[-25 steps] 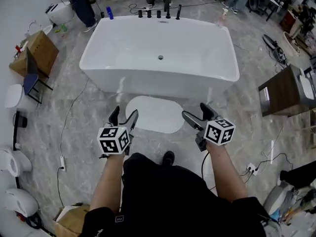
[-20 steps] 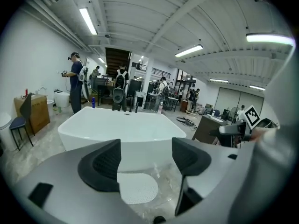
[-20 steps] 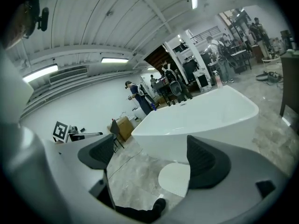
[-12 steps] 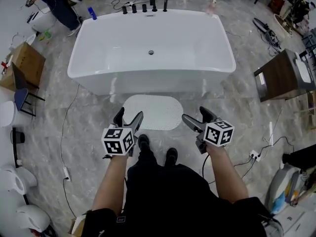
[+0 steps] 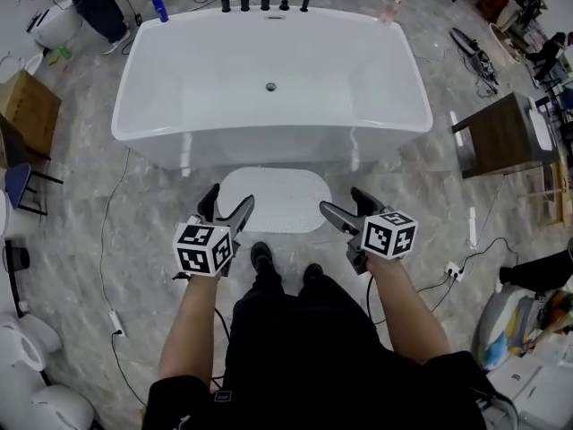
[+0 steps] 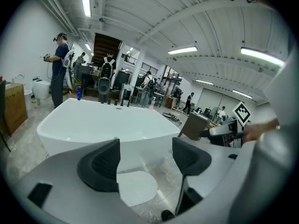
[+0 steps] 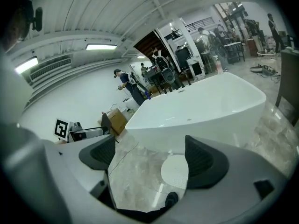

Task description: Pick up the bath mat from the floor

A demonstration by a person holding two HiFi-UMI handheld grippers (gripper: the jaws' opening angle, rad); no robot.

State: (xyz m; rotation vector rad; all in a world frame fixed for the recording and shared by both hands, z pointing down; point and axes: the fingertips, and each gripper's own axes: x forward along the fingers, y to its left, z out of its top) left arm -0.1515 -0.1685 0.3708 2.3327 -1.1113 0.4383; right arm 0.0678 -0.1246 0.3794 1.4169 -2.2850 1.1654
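Person has stepped closer to the tub [image 5: 269, 146]. Mat [image 5: 273, 201] lies flat on the floor just in front of it, untouched. Left tool [image 5: 226, 202] is spread and empty. Right tool [image 5: 342, 202] is empty, jaws closing. Best to go low, pinch the mat edge farthest from the tub, peel up.

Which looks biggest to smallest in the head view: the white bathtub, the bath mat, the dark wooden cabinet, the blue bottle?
Bathtub, clearly largest.
Bath mat and wooden cabinet: look about alike, so unranked.
Blue bottle, smallest.
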